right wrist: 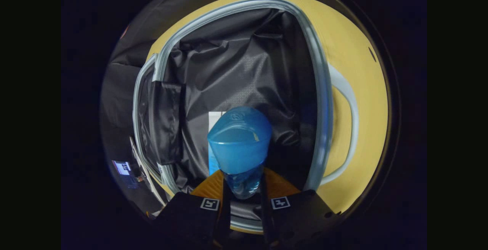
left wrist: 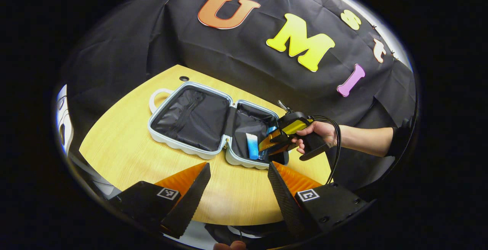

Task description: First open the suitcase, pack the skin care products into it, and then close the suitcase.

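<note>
A small pale suitcase (left wrist: 183,149) lies open on the wooden table (left wrist: 126,139), both halves lined in black. A white and blue tube (left wrist: 252,146) rests in its right half. Over that half a hand (left wrist: 320,130) holds my right gripper (left wrist: 267,147). In the right gripper view, my right gripper (right wrist: 244,173) is shut on a blue bottle (right wrist: 239,143) with a rounded blue cap, just above the black lining inside the suitcase rim (right wrist: 324,101). The tube (right wrist: 215,118) peeks out behind the bottle. My left gripper (left wrist: 239,166) hangs open in front of the suitcase with nothing between its fingers.
The suitcase's white handle (left wrist: 155,96) sticks out at the far left corner, near a cable hole (left wrist: 184,78) in the tabletop. Black cloth walls stand close behind the table. Bare wood stretches between the suitcase and the table's front edge.
</note>
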Demonstrator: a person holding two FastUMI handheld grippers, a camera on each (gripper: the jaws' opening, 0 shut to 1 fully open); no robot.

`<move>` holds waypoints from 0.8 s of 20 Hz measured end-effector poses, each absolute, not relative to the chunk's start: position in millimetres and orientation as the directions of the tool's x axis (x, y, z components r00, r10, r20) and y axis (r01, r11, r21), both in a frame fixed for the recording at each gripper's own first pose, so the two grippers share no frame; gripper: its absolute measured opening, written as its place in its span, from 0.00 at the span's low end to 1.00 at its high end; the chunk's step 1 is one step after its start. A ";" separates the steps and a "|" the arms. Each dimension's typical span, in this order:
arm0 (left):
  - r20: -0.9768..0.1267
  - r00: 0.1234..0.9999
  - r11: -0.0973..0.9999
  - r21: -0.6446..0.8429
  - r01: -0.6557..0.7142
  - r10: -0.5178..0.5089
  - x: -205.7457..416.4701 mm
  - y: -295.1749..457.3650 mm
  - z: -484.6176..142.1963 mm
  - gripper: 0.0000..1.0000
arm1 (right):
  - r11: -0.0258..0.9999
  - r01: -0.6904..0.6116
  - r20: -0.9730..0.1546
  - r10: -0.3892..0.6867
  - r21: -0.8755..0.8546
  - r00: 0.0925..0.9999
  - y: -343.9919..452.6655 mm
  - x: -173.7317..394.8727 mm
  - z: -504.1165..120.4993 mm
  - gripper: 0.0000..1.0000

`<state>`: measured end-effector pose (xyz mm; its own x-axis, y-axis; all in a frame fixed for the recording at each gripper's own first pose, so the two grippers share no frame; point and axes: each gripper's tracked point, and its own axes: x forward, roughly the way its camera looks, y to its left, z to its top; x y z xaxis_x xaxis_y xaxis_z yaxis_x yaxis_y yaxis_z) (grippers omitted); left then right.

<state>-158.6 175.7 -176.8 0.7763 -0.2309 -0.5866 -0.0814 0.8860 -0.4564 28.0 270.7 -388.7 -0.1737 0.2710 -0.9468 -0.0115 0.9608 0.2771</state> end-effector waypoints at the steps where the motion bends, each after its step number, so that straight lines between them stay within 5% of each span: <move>1: -0.582 0.780 0.889 -0.452 -0.075 -0.230 -157.3 176.0 -175.2 0.97 | 0.962 -0.009 -0.948 0.269 0.274 -0.170 270.1 27.9 -389.6 0.33; 9: -0.572 0.796 0.910 -0.409 -0.069 -0.197 -133.0 197.4 -172.5 0.97 | 0.953 -0.021 -0.946 0.299 0.303 -0.124 268.9 23.9 -369.8 0.42; 11: -0.572 0.802 0.904 -0.416 -0.103 -0.172 -122.2 224.5 -177.2 0.97 | 0.945 -0.033 -0.944 0.322 0.325 -0.079 265.3 25.6 -348.8 0.36; 15: -0.569 0.817 0.901 -0.398 -0.173 -0.094 -82.2 313.7 -201.3 0.97 | 0.921 -0.145 -0.921 0.378 0.362 0.099 243.5 26.1 -289.0 0.62; 16: -0.566 0.822 0.899 -0.390 -0.198 -0.065 -68.2 337.0 -206.6 0.96 | 0.919 -0.184 -0.913 0.377 0.348 0.157 235.3 24.7 -275.7 0.58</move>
<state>-68.2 337.0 -206.6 0.8217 -0.0647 -0.5663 -0.1983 0.8991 -0.3904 24.7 235.3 -275.7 0.1566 0.3774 -0.9127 -0.1841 0.9191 0.3484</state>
